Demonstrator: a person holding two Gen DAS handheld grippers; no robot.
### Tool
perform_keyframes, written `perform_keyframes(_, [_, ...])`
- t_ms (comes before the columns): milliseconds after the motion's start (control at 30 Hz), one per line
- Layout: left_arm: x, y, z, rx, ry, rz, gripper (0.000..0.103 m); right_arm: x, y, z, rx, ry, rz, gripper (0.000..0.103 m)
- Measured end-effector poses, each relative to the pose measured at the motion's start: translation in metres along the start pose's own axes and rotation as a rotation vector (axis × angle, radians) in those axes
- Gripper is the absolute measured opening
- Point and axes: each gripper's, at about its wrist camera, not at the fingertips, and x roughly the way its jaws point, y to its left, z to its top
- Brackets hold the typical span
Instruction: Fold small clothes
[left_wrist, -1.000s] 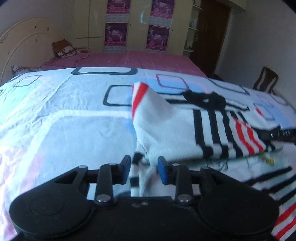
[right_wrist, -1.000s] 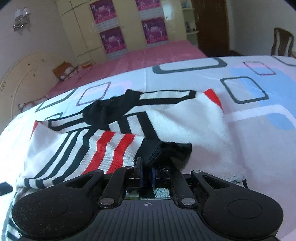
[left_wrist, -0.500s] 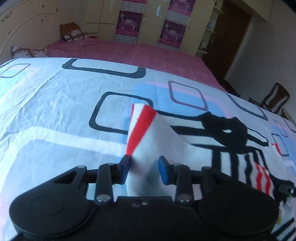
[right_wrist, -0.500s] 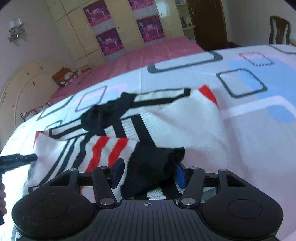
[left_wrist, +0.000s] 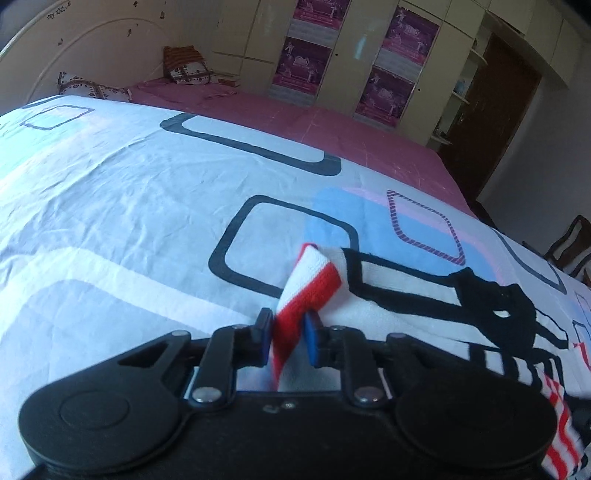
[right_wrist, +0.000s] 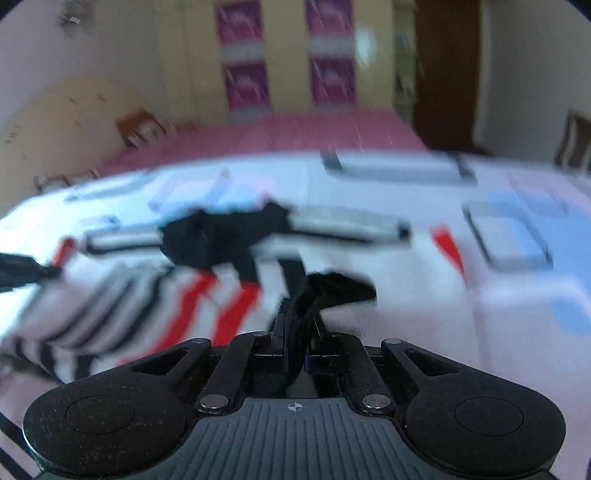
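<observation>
A small white garment (left_wrist: 399, 291) with black and red stripes lies spread on the bed. In the left wrist view its red-and-white hem corner (left_wrist: 314, 284) stands up between the blue pads of my left gripper (left_wrist: 288, 334), whose jaws are closing and pinch it. In the blurred right wrist view the garment (right_wrist: 388, 273) stretches across the sheet, and my right gripper (right_wrist: 295, 343) is shut on a black cuff (right_wrist: 340, 288) bunched in front of it. The left gripper's dark tip (right_wrist: 22, 271) shows at that view's left edge.
The patterned white-and-blue sheet (left_wrist: 110, 221) covers the near bed, with a pink cover (left_wrist: 295, 114) behind it. Pillows (left_wrist: 184, 70) lean on a cream headboard. A wardrobe with posters (left_wrist: 388, 55), a dark door (left_wrist: 498, 122) and a wooden chair (left_wrist: 569, 247) stand beyond.
My left gripper slid along to the garment's red-hemmed corner and narrowed its jaws around it. My right gripper opened over the black cuff, then shut on it again.
</observation>
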Motion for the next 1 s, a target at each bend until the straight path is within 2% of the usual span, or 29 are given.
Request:
perform_keyframes(67, [0.000, -0.004, 0.000, 0.044, -0.003, 0.012, 0.024, -0.004, -0.003, -0.001, 0.012, -0.015, 0.001, 0.007])
perform_keyframes(133, [-0.006, -0.004, 0.001, 0.060, -0.004, 0.022, 0.033, -0.011, -0.008, 0.000, 0.036, -0.035, -0.012, 0.014])
perform_keyframes(200, [-0.016, -0.002, 0.001, 0.071, -0.018, 0.036, 0.034, -0.021, -0.013, 0.000, 0.044, -0.074, -0.031, 0.020])
perform_keyframes(333, [-0.044, 0.000, -0.006, 0.083, -0.033, 0.056, 0.033, -0.033, -0.014, 0.008, 0.048, -0.111, -0.022, 0.022])
perform_keyframes(467, [-0.073, -0.011, -0.024, 0.119, -0.021, 0.001, 0.033, -0.043, 0.001, 0.014, 0.018, -0.159, -0.007, 0.022])
perform_keyframes(667, [-0.094, -0.041, -0.067, 0.179, 0.011, -0.079, 0.033, -0.031, 0.023, 0.006, -0.032, -0.084, 0.063, 0.022])
perform_keyframes(733, [-0.097, -0.047, -0.080, 0.206, -0.002, -0.059, 0.033, -0.031, 0.024, 0.001, -0.047, -0.091, 0.044, 0.022])
perform_keyframes(833, [-0.091, -0.048, -0.092, 0.236, 0.005, -0.039, 0.033, -0.019, 0.017, -0.003, -0.077, -0.051, -0.120, 0.022])
perform_keyframes(933, [-0.091, -0.052, -0.094, 0.257, 0.002, -0.026, 0.033, -0.021, -0.007, -0.005, 0.008, -0.031, -0.132, 0.022])
perform_keyframes(1000, [-0.091, -0.051, -0.093, 0.250, 0.004, -0.027, 0.033, -0.033, -0.011, -0.004, 0.021, -0.081, -0.160, 0.022])
